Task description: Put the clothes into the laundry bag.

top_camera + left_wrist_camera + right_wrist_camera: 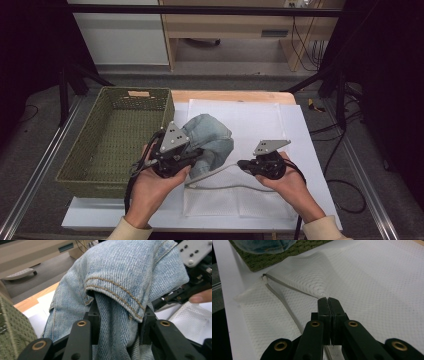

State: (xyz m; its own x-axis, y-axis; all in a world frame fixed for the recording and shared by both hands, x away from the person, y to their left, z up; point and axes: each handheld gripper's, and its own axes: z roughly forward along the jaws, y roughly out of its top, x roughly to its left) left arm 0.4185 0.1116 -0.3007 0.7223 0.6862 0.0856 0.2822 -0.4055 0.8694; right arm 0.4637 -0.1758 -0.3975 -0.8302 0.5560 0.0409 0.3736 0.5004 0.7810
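The left tool (192, 156) pinches a bunched pair of light blue jeans (210, 140) near the middle of the desk (125, 217), just right of the green woven basket (112, 145). In the left gripper view its two black jaws press on a thick fold of denim from either side, and a stitched hem drapes over the jaw tips — the cloth rises well above them and hangs down between them. The jeans (125, 275) are lifted off the surface in a loose heap, and part of them leans toward the basket's right wall.

The right tool (241, 164) sits toward the front right of the desk, held level and pointing left toward the jeans. Its jaws are pressed together on the edge of a white mesh bag (260, 195) — in the right gripper view the mesh (372, 282) is drawn up into a small peak where the closed tips grip it, and a grey zipper strip (287, 307) runs along the bag's open edge toward the left. The bag lies flat over the white sheet that covers the front and middle of the desk, its gripped edge raised toward the denim.

The basket stands at the left edge of the desk, and its near right corner shows at the top of the right gripper view with the jeans hanging over it.
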